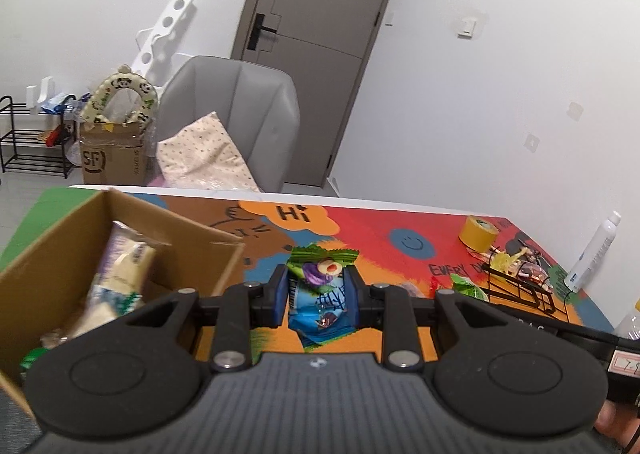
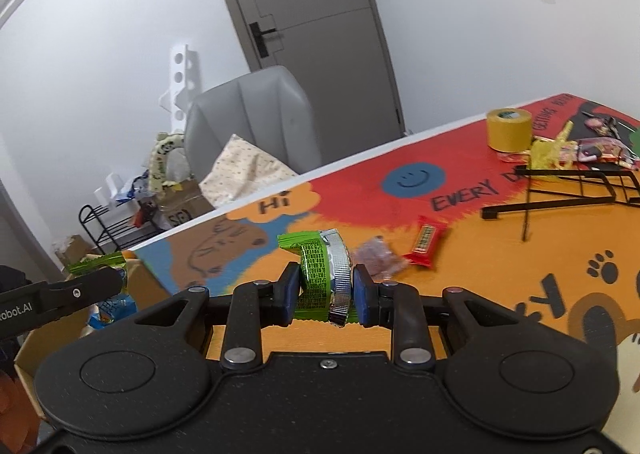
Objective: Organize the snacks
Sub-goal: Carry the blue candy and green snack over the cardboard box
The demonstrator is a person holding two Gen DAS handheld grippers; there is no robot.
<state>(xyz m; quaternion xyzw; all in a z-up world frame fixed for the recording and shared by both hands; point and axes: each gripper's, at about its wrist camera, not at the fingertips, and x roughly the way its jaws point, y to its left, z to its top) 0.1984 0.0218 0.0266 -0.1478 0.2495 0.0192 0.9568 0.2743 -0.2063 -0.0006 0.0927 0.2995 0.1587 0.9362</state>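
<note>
Between both fingers (image 1: 280, 296): clamped snack packet (image 1: 320, 294)

Shown are two grippers (left (image 1: 318, 296), right (image 2: 326, 292)), two green-edged snack packets (image 1: 320, 290) (image 2: 324, 278), one cardboard box (image 1: 120, 222), one roll of yellow tape (image 2: 509, 129), one red snack bar (image 2: 426, 240) and one black wire rack (image 2: 560, 194).

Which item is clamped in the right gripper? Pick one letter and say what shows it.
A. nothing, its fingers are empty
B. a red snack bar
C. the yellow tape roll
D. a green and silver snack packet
D: in the right wrist view the right gripper is shut on a green and silver snack packet, while the red snack bar and the yellow tape roll lie on the table.
</note>
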